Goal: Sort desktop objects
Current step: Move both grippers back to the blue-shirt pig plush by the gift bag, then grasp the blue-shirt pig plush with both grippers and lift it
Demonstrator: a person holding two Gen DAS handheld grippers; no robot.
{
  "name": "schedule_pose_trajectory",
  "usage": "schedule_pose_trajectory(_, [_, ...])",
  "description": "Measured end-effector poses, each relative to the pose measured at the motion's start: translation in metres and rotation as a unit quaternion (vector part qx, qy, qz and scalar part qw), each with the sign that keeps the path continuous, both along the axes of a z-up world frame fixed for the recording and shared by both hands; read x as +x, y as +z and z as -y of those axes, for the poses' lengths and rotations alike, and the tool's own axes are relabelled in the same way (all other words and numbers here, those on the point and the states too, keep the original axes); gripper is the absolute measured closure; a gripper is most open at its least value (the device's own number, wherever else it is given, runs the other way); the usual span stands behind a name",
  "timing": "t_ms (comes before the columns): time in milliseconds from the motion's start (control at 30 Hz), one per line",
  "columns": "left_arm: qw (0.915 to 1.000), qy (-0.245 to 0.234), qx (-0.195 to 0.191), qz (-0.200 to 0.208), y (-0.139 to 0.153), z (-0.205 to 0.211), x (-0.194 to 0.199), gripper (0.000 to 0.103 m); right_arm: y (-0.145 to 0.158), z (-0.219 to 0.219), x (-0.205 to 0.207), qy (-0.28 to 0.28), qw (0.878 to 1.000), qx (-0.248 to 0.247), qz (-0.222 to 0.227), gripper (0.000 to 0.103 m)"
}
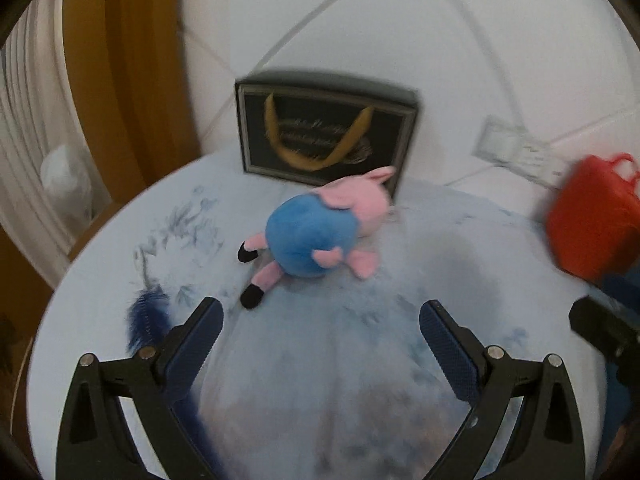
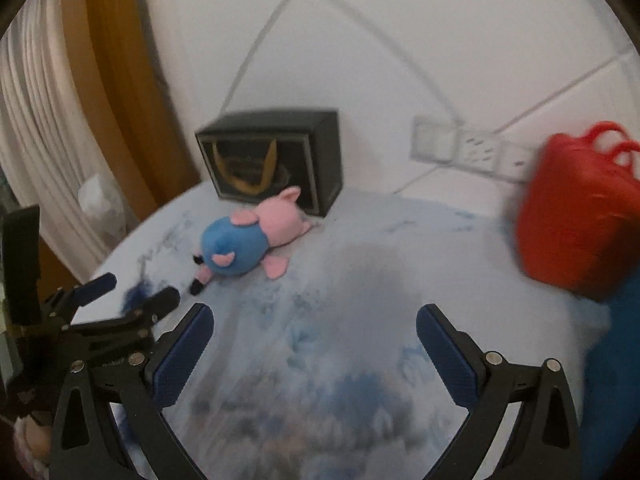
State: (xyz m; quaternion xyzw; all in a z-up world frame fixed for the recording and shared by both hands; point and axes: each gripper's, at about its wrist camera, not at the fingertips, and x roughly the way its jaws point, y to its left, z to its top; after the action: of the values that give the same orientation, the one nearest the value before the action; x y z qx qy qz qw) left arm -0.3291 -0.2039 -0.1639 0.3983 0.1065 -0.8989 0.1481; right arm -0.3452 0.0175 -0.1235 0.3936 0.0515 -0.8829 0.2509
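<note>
A pink pig plush in a blue dress lies face down on the pale blue cloth, just in front of a black gift bag with gold handles. My left gripper is open and empty, a short way in front of the plush. My right gripper is open and empty, further back and right of the plush. The left gripper also shows at the left of the right wrist view. A red bag stands at the right. A dark blue feather lies at the left.
The black bag stands against a white tiled wall with a socket strip. A wooden frame and a white curtain are at the left. The red bag sits on something blue at the right.
</note>
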Motion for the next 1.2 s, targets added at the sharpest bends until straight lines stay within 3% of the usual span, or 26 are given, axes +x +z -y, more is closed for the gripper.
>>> schedule_pose_trajectory(200, [0.9988, 0.011, 0.037, 0.030, -0.063, 0.025, -0.068, 0.003, -0.068, 0.047, -0.079, 0.020, 0.999, 0.013, 0.036, 0.000])
schedule_pose_trajectory(333, [0.9988, 0.015, 0.006, 0.047, -0.090, 0.031, -0.097, 0.003, -0.102, 0.071, -0.119, 0.031, 0.998, 0.020, 0.053, 0.000])
schedule_pose_trajectory(467, [0.9986, 0.016, -0.025, 0.044, -0.102, 0.051, -0.098, 0.003, -0.123, 0.091, -0.138, 0.052, 0.996, 0.027, 0.060, 0.000])
schedule_pose_trajectory(633, [0.9971, 0.010, -0.059, 0.046, -0.103, 0.075, -0.093, 0.001, -0.136, 0.116, -0.154, 0.071, 0.995, 0.033, 0.063, 0.000])
schedule_pose_trajectory(800, [0.9980, -0.012, -0.041, 0.047, -0.099, 0.078, -0.096, 0.001, -0.124, 0.151, -0.163, 0.114, 0.992, 0.001, 0.056, 0.000])
schedule_pose_trajectory(900, [0.9986, -0.010, -0.015, 0.049, -0.098, 0.076, -0.104, 0.001, -0.124, 0.175, -0.172, 0.125, 0.991, 0.019, 0.052, 0.000])
schedule_pose_trajectory(1067, [0.9974, 0.003, 0.003, 0.072, -0.113, 0.083, -0.128, 0.001, -0.133, 0.179, -0.187, 0.138, 0.987, -0.009, 0.081, 0.000])
schedule_pose_trajectory(1133, [0.9973, -0.002, -0.012, 0.073, -0.117, 0.088, -0.131, 0.001, -0.140, 0.177, -0.193, 0.142, 0.985, -0.006, 0.094, 0.000])
schedule_pose_trajectory(1200, [0.9952, 0.006, -0.066, 0.071, -0.114, 0.090, -0.129, 0.001, -0.142, 0.176, -0.193, 0.145, 0.985, 0.006, 0.091, 0.002])
